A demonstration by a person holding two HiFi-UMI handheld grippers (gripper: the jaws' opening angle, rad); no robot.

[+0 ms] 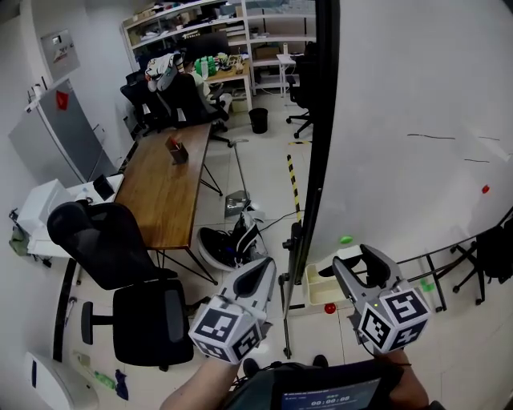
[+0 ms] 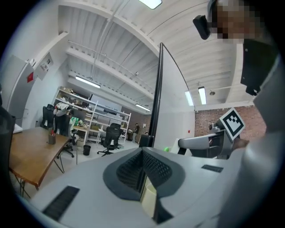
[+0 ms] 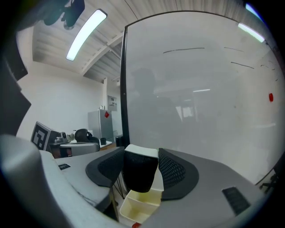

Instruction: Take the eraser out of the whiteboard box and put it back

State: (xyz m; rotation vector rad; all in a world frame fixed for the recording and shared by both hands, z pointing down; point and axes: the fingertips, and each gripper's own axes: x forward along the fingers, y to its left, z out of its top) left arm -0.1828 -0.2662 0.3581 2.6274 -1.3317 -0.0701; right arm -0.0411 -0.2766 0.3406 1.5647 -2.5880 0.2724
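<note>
Snugly between right fingers [image 3: 175, 171]: eraser [image 3: 140, 173].

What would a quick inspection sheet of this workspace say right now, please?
Surface: whiteboard, mostly clean, with a few faint pen lines.
Job's things: eraser is out of the cream box and held close to it; the visible compartment looks empty.
Clutter: small red round piece beside the box; green piece low on the board.
Grippers: right gripper has its jaws shut on the eraser; left gripper has its jaws together and holds nothing.
Cables: what looks like a thin dark cable on the floor.
Surroundings: wooden table, black office chair, shelving.
</note>
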